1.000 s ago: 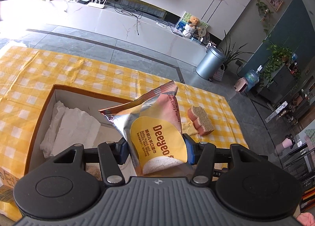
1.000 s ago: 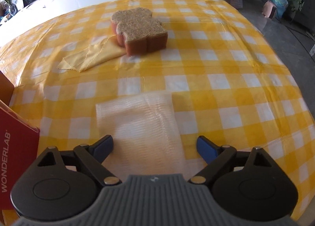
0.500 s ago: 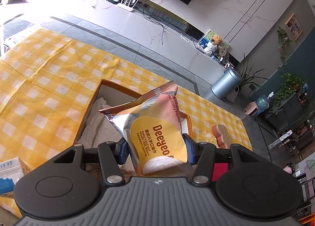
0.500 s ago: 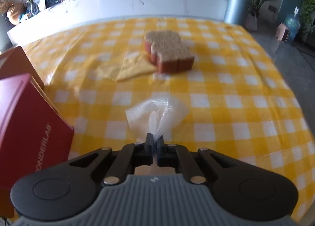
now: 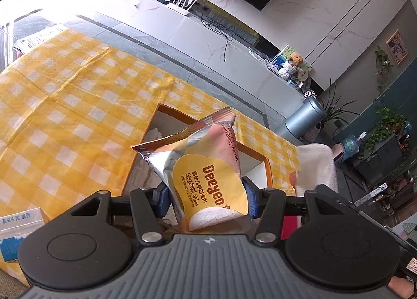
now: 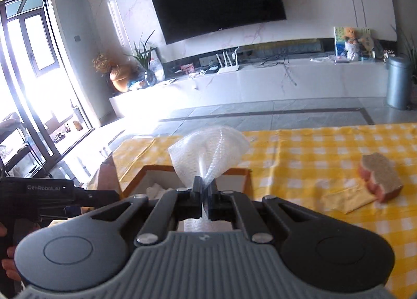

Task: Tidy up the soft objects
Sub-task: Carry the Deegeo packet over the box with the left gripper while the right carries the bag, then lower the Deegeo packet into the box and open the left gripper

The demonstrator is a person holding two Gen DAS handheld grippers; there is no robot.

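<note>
My left gripper (image 5: 206,198) is shut on a pink and yellow Deeyeo wet-wipes pack (image 5: 208,174) and holds it above the open cardboard box (image 5: 268,166). My right gripper (image 6: 204,192) is shut on a white mesh cloth (image 6: 208,150) and holds it up over the same box (image 6: 135,181), which has white cloth (image 6: 156,189) inside. The white cloth also shows at the right in the left wrist view (image 5: 316,166). A bread-shaped sponge (image 6: 380,176) lies on a yellow cloth (image 6: 346,198) on the checked table.
The yellow checked tablecloth (image 5: 65,116) covers the table. A blue and white carton (image 5: 13,236) stands at the near left edge. The left gripper's body (image 6: 47,194) shows at the left in the right wrist view. A TV wall and a grey bin (image 6: 397,82) are beyond.
My right gripper shut on the white mesh cloth, lifted it off the table and carried it left over the box. My left gripper kept the wipes pack and swung left.
</note>
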